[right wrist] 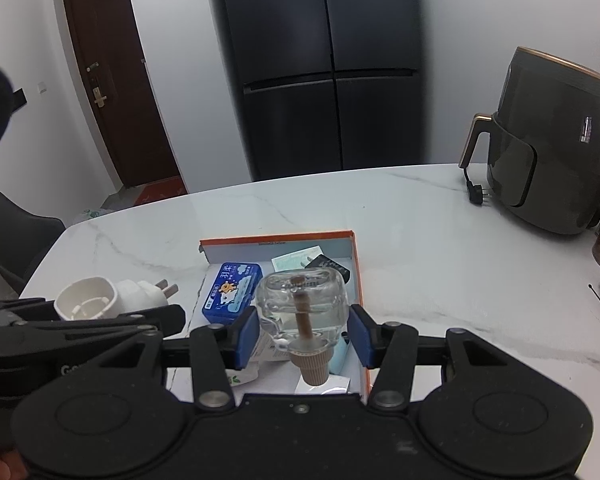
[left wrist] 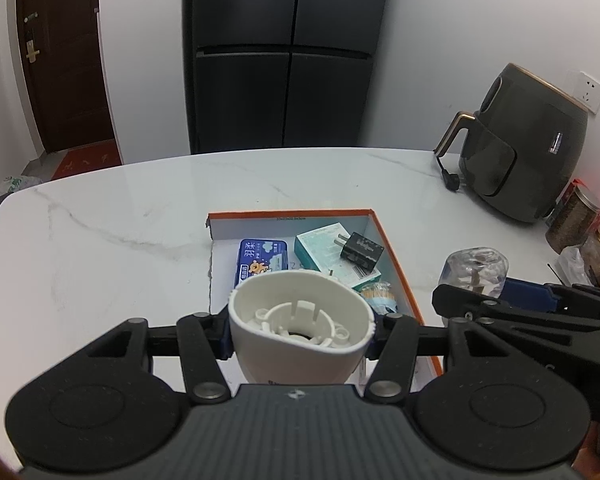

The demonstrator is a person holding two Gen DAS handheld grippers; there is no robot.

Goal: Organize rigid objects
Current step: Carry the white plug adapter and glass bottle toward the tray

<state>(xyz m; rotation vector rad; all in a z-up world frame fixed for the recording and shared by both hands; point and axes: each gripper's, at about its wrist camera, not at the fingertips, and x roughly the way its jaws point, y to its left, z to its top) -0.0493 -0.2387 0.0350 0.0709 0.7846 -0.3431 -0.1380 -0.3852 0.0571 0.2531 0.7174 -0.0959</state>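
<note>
My left gripper (left wrist: 300, 338) is shut on a white plug-in heater shell (left wrist: 300, 328), open end facing forward, held above the near edge of an orange-rimmed shallow box (left wrist: 292, 213). The shell also shows in the right wrist view (right wrist: 100, 298) with its plug prongs. My right gripper (right wrist: 304, 332) is shut on a clear liquid bottle with a wick and tan cap (right wrist: 303, 308), held over the box (right wrist: 276, 236). The bottle also shows in the left wrist view (left wrist: 475, 270). In the box lie a blue tin (left wrist: 260, 260), a teal carton (left wrist: 331, 256) and a black charger (left wrist: 361, 254).
A white marble table (left wrist: 120, 220) holds the box. A dark air fryer (left wrist: 527, 152) with a loose plug stands at the back right, with jars (left wrist: 575, 220) beside it. A black fridge and a brown door stand behind the table. A dark chair (right wrist: 8, 232) is at the left.
</note>
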